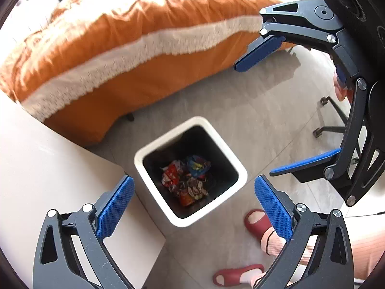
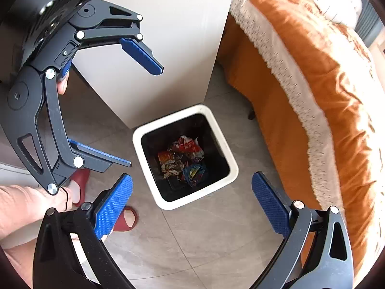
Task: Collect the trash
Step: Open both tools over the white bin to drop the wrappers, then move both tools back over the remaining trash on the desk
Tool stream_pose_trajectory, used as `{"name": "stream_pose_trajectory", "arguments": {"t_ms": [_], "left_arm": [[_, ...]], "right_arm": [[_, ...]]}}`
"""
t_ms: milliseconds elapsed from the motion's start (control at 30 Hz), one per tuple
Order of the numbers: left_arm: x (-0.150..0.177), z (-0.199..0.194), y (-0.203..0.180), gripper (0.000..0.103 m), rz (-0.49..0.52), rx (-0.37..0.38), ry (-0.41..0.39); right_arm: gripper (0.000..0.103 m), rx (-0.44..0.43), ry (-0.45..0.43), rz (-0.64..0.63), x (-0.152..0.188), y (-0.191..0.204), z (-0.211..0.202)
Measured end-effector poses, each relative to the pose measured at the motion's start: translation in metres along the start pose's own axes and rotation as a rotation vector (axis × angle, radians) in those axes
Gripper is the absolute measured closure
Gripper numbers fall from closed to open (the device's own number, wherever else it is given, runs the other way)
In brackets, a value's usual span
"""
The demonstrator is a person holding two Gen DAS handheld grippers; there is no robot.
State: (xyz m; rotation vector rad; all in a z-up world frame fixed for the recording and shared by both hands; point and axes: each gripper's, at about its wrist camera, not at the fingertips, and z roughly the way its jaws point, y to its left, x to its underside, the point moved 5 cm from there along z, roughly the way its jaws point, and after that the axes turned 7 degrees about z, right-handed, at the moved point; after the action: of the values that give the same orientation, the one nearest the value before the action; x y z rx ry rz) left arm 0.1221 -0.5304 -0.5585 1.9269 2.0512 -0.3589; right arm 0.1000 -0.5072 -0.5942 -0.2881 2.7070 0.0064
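Observation:
A square white waste bin (image 1: 180, 221) (image 2: 168, 206) with a dark inside stands on the grey tiled floor, seen from above in both views. Crumpled wrappers (image 1: 187, 178) (image 2: 185, 159) in red, blue and brown lie at its bottom. My left gripper (image 1: 193, 179) (image 2: 144, 117) hangs above the bin, jaws wide apart, with nothing between the blue pads. My right gripper (image 2: 192, 175) (image 1: 254, 120) hovers beside it, facing the left one across the bin. It is just as wide open and holds nothing.
A bed with an orange cover and a white lace band (image 1: 120, 48) (image 2: 312, 84) runs along one side of the bin. A white table (image 1: 48, 168) (image 2: 168, 48) stands against the bin. A person's feet in red slippers (image 1: 257, 219) (image 2: 125, 216) and a black chair base (image 1: 336, 120) are close by.

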Motion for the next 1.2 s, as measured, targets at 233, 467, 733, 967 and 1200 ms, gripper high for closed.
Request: {"name": "stream_pose_trajectory", "arguments": {"t_ms": [233,467,733,967,1200], "left_arm": [[-0.023,-0.080,0.000,0.005,-0.052,-0.041,-0.093],[-0.037,-0.193,-0.003,0.005,-0.119,-0.161,-0.221],[-0.013,-0.339,0.011,0.005,-0.274,-0.360,-0.338],[0.077,-0.439,0.043,0.005,-0.501,-0.581,-0.354],[0.203,-0.511,0.054,0.005,-0.737,-0.780,-0.275]], "right_arm": [[0.004,0.046,-0.059,0.044,-0.017,0.007,-0.077],[0.004,0.087,-0.151,0.143,-0.035,0.018,-0.171],[0.004,0.100,-0.346,0.163,-0.091,0.068,-0.284],[0.004,-0.062,-0.495,0.061,-0.165,0.152,-0.323],[0.004,-0.249,-0.523,-0.126,-0.233,0.265,-0.322]]}}
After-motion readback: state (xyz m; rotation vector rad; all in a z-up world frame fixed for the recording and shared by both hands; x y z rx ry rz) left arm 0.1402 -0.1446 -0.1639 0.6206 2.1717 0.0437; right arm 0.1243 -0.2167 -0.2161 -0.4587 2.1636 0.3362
